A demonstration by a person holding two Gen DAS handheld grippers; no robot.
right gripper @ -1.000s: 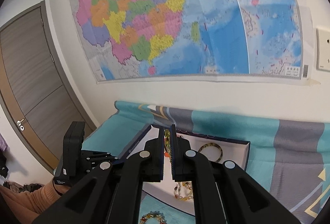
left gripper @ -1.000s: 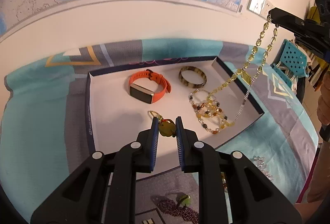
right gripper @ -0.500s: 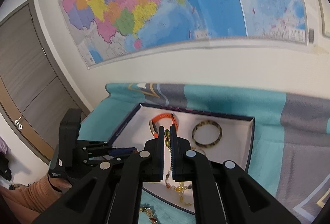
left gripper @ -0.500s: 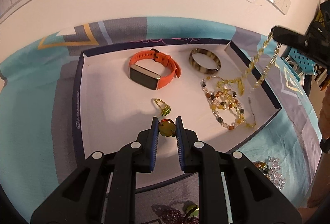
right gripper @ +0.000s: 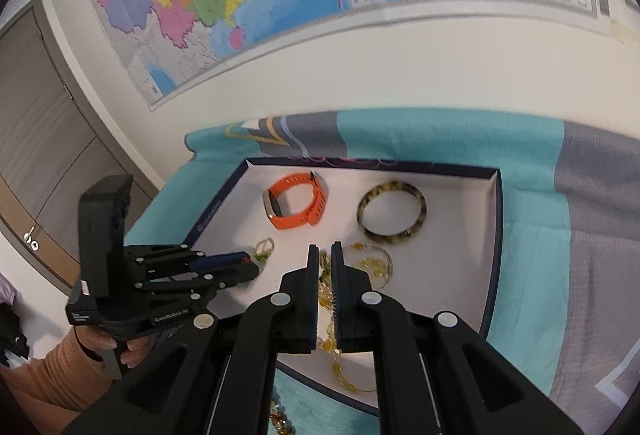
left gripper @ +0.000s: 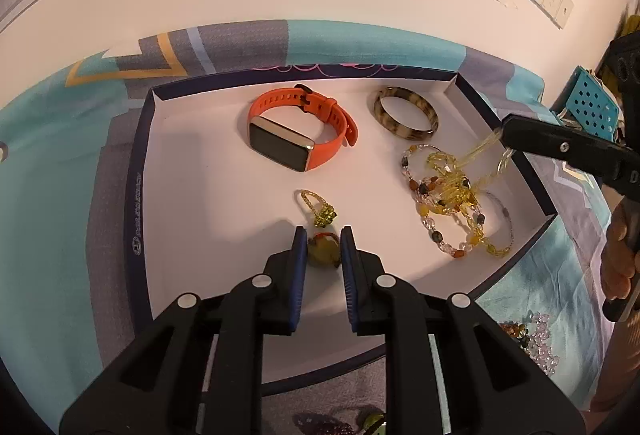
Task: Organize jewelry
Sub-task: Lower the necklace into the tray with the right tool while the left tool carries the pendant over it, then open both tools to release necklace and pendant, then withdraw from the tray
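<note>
left gripper (left gripper: pixel 323 249) pinching green ring (left gripper: pixel 325 254) low over tray (left gripper: pixel 138 195) | right gripper (right gripper: pixel 325 267) clamped on yellow necklace (left gripper: pixel 460 183), mostly piled on bracelet (left gripper: pixel 448 219) | risk: strands tangle (loose beads)

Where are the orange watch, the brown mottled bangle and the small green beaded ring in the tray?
orange watch (left gripper: pixel 280 148): left wrist view, on its dark screen.
brown mottled bangle (left gripper: pixel 404 129): left wrist view, on the near side of the hoop.
green beaded ring (left gripper: pixel 325 215): left wrist view, on its green cluster.
</note>
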